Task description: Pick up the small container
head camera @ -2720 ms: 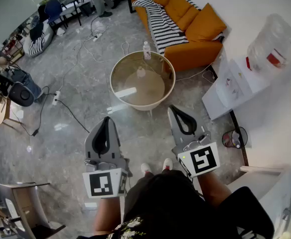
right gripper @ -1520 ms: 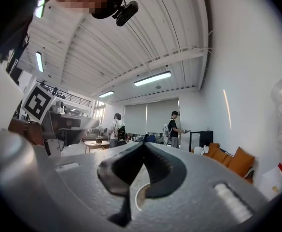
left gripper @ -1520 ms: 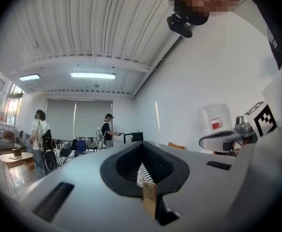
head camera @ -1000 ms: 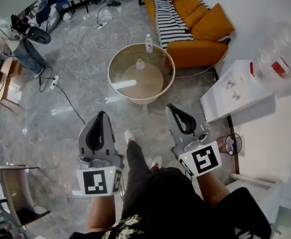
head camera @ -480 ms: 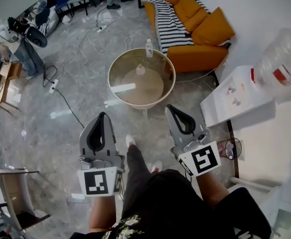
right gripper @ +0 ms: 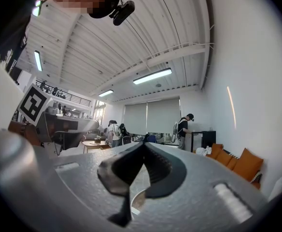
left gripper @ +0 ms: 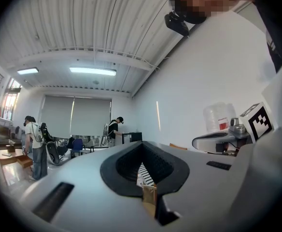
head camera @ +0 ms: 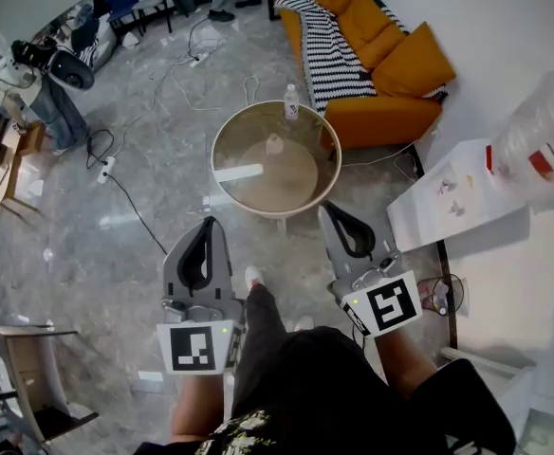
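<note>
A small clear bottle with a white cap (head camera: 291,102) stands at the far edge of a round glass-topped table (head camera: 222,173). A second small bottle shape (head camera: 274,144) shows near the table's middle; I cannot tell whether it is a reflection. My left gripper (head camera: 208,224) and right gripper (head camera: 326,209) are held side by side over the floor, short of the table's near rim. Both are shut with nothing between the jaws. In the left gripper view the left gripper (left gripper: 142,146) has its tips meeting, and the right gripper (right gripper: 144,145) looks the same in its own view.
An orange sofa (head camera: 405,74) with a striped blanket (head camera: 326,36) stands behind the table. A white cabinet (head camera: 448,202) with a large clear jug (head camera: 543,131) is at the right. Cables (head camera: 125,197) cross the marble floor. A person (head camera: 40,88) stands at far left, and a chair (head camera: 30,368) at lower left.
I have stepped a little toward the round table, which now sits nearer the grippers' tips. Both grippers stay shut and empty.
</note>
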Available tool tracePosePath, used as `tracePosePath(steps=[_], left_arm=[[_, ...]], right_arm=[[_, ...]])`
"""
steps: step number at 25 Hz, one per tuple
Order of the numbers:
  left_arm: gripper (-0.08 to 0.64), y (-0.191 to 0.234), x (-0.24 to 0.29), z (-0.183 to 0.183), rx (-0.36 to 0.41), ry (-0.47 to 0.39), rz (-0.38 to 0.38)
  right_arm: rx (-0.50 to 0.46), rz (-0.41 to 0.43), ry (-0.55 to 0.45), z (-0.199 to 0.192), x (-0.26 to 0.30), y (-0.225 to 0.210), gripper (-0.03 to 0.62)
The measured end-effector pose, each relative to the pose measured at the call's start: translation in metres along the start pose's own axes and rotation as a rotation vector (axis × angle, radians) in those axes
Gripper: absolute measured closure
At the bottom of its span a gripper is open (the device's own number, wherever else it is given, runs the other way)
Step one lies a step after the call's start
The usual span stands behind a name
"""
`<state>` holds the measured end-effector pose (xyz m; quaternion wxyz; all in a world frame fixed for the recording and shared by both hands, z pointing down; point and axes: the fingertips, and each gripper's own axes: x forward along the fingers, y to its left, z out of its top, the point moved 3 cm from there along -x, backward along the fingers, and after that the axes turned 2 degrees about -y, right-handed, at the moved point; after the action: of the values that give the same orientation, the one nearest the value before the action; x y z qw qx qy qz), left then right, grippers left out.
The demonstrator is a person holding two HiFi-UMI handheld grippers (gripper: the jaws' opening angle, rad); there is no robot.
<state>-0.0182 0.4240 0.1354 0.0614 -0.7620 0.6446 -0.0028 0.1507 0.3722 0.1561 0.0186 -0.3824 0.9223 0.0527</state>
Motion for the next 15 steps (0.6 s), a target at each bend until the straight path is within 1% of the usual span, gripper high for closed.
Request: tracePosePath(steps=[3,7,11,15], left_arm=[[0.554,0.005,0.012,0.007,0.003,-0.033,-0.027],[0.554,0.022,0.03,0.011,0.015,-0.048,-0.05],[0.554,0.049,0.045,0.001,0.014,-0.008,-0.047],[0.554,0.078,0.064,0.006,0.017,-0.006,-0.062]], right_arm=[[0.006,0.0,-0.004,0.002,0.016,-0.002,0.597],[0.008,-0.003,-0.006,0.003,0.042,-0.002,0.597],[0.008,-0.015,-0.003,0.003,0.073,0.0,0.597],[0.007,-0.027,0.001,0.007,0.105,0.004,0.597]])
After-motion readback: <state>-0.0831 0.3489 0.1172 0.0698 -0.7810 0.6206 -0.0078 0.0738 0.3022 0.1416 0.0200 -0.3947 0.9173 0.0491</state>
